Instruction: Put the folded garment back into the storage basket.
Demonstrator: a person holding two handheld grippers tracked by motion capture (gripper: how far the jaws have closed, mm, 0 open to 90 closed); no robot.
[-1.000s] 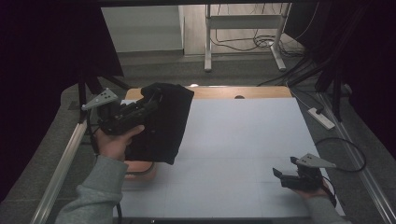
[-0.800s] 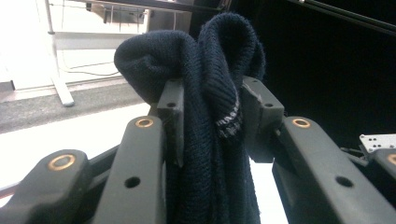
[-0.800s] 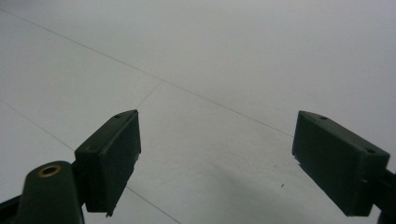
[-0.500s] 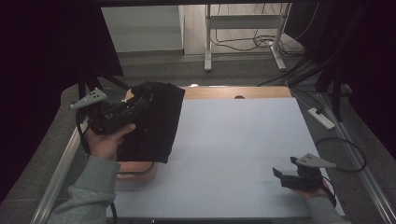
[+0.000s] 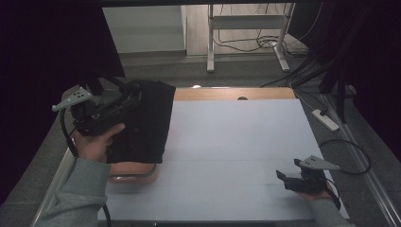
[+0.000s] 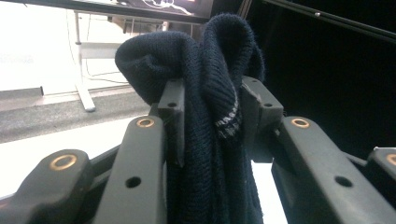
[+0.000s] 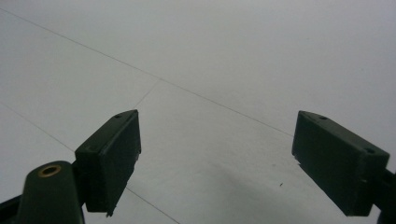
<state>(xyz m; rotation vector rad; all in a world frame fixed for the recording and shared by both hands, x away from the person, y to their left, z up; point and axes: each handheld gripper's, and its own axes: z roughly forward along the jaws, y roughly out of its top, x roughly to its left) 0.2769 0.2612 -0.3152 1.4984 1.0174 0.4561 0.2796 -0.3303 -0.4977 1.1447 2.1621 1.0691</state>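
A dark navy knitted garment (image 5: 149, 125) hangs over the table's left edge. My left gripper (image 5: 134, 98) is shut on a bunched fold at its top. In the left gripper view the knit (image 6: 210, 60) is pinched between the two black jaws and bulges above them, with a pale striped hem beside the right jaw. The left gripper (image 6: 211, 105) is held up off the table by a hand in a grey sleeve. My right gripper (image 5: 282, 176) rests low at the table's front right, open. In the right gripper view the right gripper (image 7: 217, 158) has only white table between its jaws.
A rounded orange-brown container (image 5: 134, 173) sits under the garment's lower end at the front left. White sheet (image 5: 236, 142) covers the table, with a wooden strip (image 5: 236, 93) along the back. A power strip (image 5: 325, 118) and cables lie to the right, off the table.
The left hand has carried the gripper and the garment to the left and slightly up. The right gripper has stayed in place.
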